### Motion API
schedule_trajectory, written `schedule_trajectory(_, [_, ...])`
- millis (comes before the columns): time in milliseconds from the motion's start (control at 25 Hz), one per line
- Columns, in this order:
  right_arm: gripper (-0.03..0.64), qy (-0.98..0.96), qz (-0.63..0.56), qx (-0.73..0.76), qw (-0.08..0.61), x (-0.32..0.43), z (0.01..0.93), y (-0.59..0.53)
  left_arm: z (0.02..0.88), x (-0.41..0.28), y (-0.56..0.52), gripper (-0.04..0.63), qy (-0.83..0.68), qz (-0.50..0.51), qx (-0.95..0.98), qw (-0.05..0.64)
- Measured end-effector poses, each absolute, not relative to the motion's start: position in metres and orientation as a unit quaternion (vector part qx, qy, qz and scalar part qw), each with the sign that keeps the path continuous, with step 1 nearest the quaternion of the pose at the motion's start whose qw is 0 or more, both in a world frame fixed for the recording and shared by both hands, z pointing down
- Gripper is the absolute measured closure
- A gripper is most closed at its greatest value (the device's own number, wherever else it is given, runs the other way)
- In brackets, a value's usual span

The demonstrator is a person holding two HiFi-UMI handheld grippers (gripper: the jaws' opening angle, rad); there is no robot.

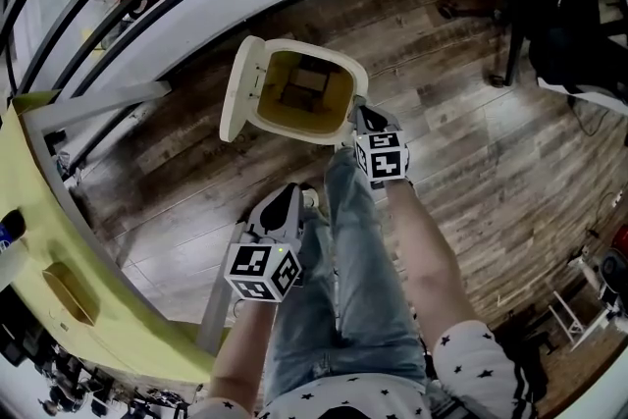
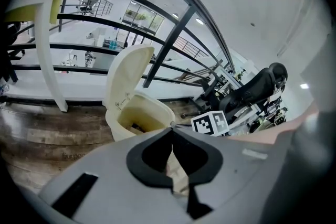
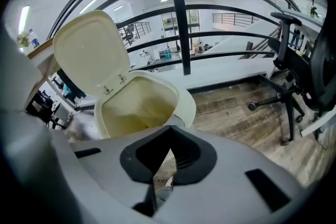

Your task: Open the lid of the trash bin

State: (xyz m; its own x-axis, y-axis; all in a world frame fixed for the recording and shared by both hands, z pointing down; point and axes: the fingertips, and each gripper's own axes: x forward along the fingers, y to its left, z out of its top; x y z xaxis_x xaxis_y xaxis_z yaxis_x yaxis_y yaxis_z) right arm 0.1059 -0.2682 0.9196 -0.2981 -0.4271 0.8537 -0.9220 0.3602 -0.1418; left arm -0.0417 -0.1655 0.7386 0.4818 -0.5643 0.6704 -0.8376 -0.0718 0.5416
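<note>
Bin [image 1: 294, 130]: standing on the plank floor [image 1: 471, 162], just ahead of my leg [image 1: 343, 260], close by the railing [image 3: 176, 18].
Lid [image 1: 241, 85]: up and hinged back on the bin's left side, inner face showing, mouth wide open.
Inside: something boxy down at the bottom, can't make out what.
Left claw [image 2: 172, 128]: clenched, tips meeting, nothing between them; hanging low beside my leg, apart from the bin.
Right claw [image 3: 170, 127]: clenched too, empty, its tip right at the bin's near rim; touching or just off, I can't tell.
Chair [image 3: 299, 60]: off right, well apart.
</note>
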Motion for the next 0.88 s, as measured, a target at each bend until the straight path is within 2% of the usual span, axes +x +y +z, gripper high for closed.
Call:
schedule_trajectory(120, [0.624,-0.73,0.337,0.46,0.377,0.105,0.915,-0.264,0.735,-0.042,-0.163,0.583,-0.488,0.144,0.72,0.472])
schedule_trajectory(880, [0.623,-0.765,0.306,0.489,0.285,0.075,0.783,-0.22,0.679,-0.056,-0.128,0.583,-0.49,0.147,0.741,0.435])
